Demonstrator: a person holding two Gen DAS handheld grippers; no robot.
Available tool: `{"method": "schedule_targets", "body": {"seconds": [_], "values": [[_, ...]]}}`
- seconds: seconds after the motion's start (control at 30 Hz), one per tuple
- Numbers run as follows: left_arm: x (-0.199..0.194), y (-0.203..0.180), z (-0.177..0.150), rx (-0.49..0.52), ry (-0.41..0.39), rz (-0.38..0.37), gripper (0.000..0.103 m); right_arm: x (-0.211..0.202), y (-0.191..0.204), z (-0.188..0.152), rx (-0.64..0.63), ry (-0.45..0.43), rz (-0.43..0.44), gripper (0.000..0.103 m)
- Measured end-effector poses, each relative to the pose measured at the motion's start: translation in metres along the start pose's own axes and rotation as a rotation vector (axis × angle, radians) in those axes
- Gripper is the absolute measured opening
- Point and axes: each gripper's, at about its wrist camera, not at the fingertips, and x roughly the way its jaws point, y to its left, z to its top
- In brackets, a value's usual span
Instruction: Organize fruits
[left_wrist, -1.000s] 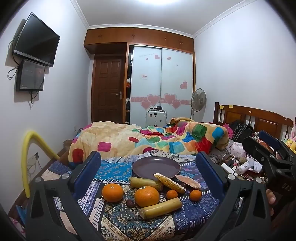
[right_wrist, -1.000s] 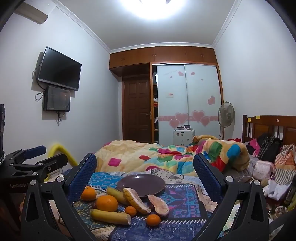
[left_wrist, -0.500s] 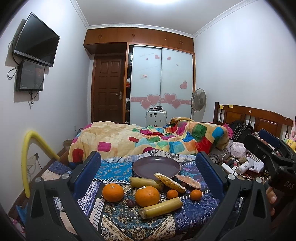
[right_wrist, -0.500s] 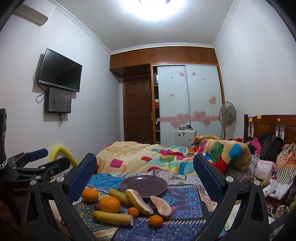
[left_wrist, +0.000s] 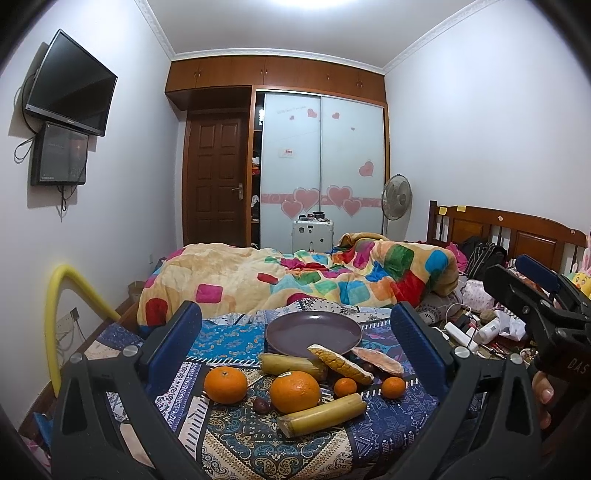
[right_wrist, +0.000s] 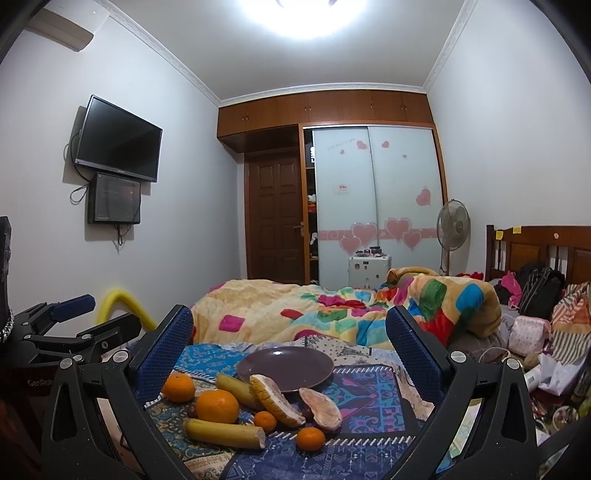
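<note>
Hovering near purple plate (left_wrist: 313, 334), left gripper (left_wrist: 301, 345) and right gripper (right_wrist: 289, 350) both had fingers spread wide, grasping nothing. Oranges (left_wrist: 294, 391), bananas (left_wrist: 321, 409), pomelo pieces (right_wrist: 275, 399) lay on patterned cloth (left_wrist: 236, 439) just beside plate's near rim; plate bare.

Right tongs (left_wrist: 532, 291) read "DAS"; left tongs (right_wrist: 79, 317) read "GenRob", rest cut off.

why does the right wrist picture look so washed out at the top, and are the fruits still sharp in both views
Right wrist view: the ceiling lamp is in frame and blows out to white; the fruit, like the big orange, stays sharp. Left wrist view: only a thin strip of glare at the top edge, light even, the purple plate crisp. Both views: fisheye bends the walls and darkens the corners.
</note>
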Motion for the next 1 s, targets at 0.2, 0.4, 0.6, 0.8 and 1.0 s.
{"method": "schedule_targets", "body": {"seconds": [0.2,0.4,0.6,0.8,1.0], "values": [[0.0002,0.0002,0.0008,0.002,-0.001,0.000,0.103,0.0001,0.0000,0.0000,0.001,0.000,-0.002,0.103],[0.0001,0.0005,0.0013,0.002,0.000,0.000,0.103,0.0004,0.0000,0.0008,0.001,0.000,-0.001,0.103],[0.0007,0.0001,0.0016,0.000,-0.001,0.003,0.103,-0.0010,-0.0001,0.0010,0.000,-0.004,0.003,0.103],[0.0018,0.0005,0.0025,0.000,-0.005,0.006,0.103,-0.0019,0.0006,0.0009,0.001,-0.005,0.006,0.103],[0.0008,0.0020,0.0024,-0.002,-0.007,0.007,0.103,-0.0022,0.0011,0.0012,0.001,-0.006,0.007,0.103]]}}
